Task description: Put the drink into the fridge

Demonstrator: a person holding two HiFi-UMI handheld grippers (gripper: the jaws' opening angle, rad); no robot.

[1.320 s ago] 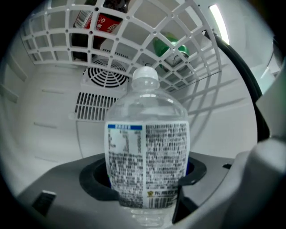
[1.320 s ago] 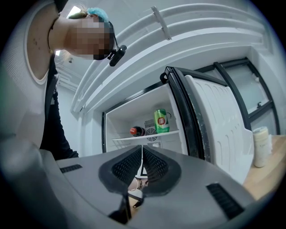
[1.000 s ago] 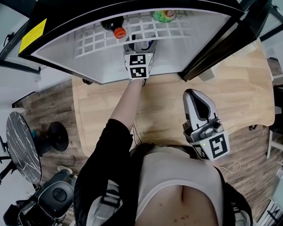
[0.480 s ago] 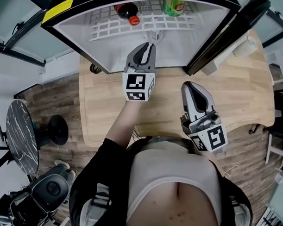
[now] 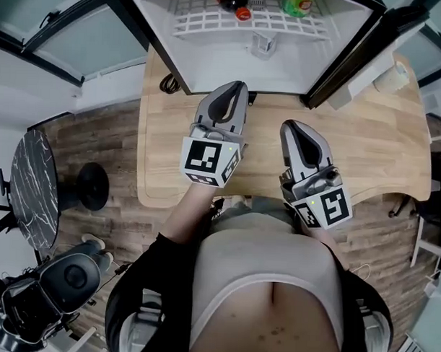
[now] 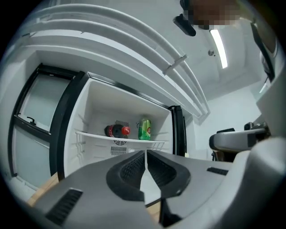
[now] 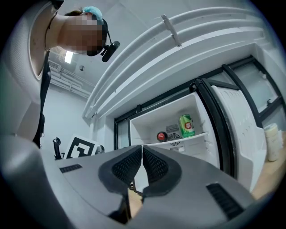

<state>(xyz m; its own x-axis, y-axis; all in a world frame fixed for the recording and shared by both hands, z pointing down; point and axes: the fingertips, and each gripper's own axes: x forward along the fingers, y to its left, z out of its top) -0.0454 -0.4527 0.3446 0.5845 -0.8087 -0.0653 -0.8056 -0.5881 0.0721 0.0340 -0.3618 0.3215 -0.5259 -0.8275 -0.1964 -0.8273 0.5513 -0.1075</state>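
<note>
A dark cola bottle (image 5: 229, 0) with a red cap lies on the white wire shelf of the open fridge (image 5: 210, 63), and a green can (image 5: 297, 2) stands to its right. Both also show in the left gripper view, the bottle (image 6: 116, 130) and the can (image 6: 144, 129), and in the right gripper view, the bottle (image 7: 161, 136) and the can (image 7: 187, 125). My left gripper (image 5: 239, 87) hangs over the wooden table's far part, outside the fridge; its jaws have just been closing, are shut, and hold nothing. My right gripper (image 5: 293, 126) is beside it, shut and empty.
The fridge's black door (image 5: 358, 50) stands open at the right. A white roll (image 5: 388, 76) lies on the wooden table (image 5: 384, 156) past the door. A round marbled side table (image 5: 31, 194) and a black chair base (image 5: 86, 192) are on the floor at left.
My left gripper has drawn back out of the fridge toward my body, risen, and its jaws have shut with nothing in them. The right gripper has shifted slightly. The bottle stays on the shelf.
</note>
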